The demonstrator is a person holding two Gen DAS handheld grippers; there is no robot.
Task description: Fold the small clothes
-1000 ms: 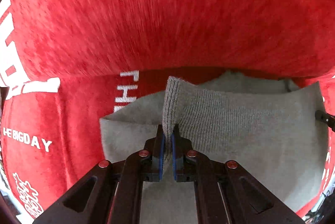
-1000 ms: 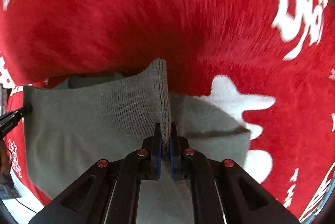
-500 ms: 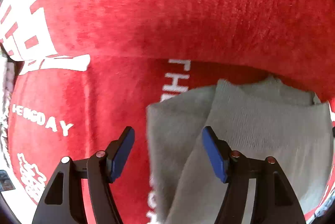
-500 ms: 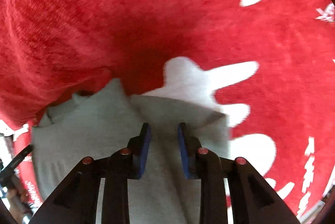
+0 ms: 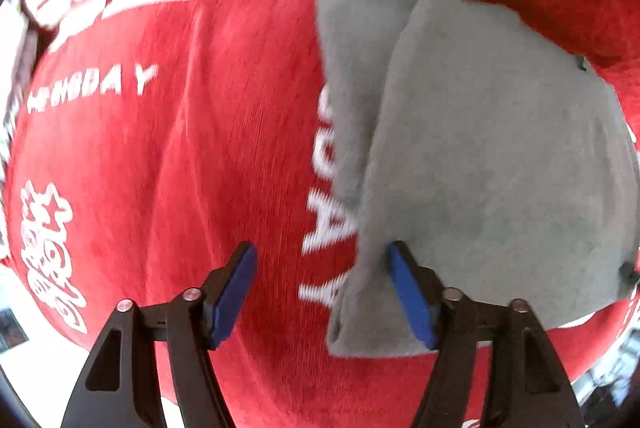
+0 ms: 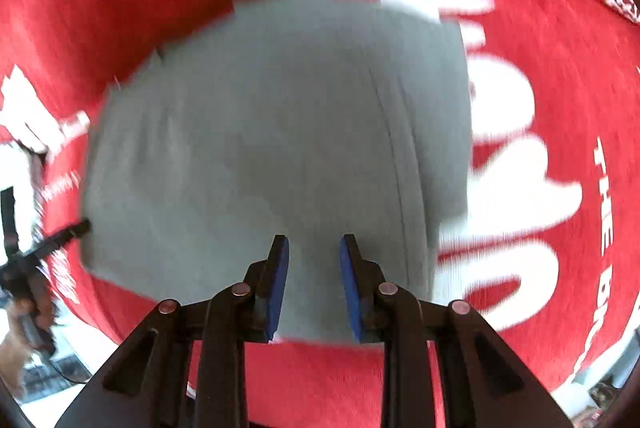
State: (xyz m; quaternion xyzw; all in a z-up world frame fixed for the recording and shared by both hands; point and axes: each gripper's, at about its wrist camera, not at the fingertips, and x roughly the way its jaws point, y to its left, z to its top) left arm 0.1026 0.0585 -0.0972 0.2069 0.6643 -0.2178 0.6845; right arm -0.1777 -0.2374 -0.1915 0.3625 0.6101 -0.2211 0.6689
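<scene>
A grey knit garment (image 5: 480, 148) lies folded on a red cloth (image 5: 180, 168) with white lettering. My left gripper (image 5: 320, 248) hangs over the garment's left edge. Its jaws are opening and hold nothing; under the gap show red cloth and the garment's edge. In the right wrist view the same grey garment (image 6: 260, 148) fills the middle, with a ribbed band along its right side. My right gripper (image 6: 314, 240) stands open a little above the garment's near edge, its blue pads (image 6: 280, 280) apart from the fabric. Both views are blurred by motion.
The red cloth (image 6: 560, 268) covers the whole surface, with large white characters right of the garment. A black finger of the other gripper (image 6: 76, 230) touches the garment's left edge, with a hand (image 6: 12, 352) below it. The cloth's edge shows at the lower corners.
Both grippers held up corners of the grey garment a second ago. They have let go and opened, and pulled back toward the near edge. The garment now lies flat, folded.
</scene>
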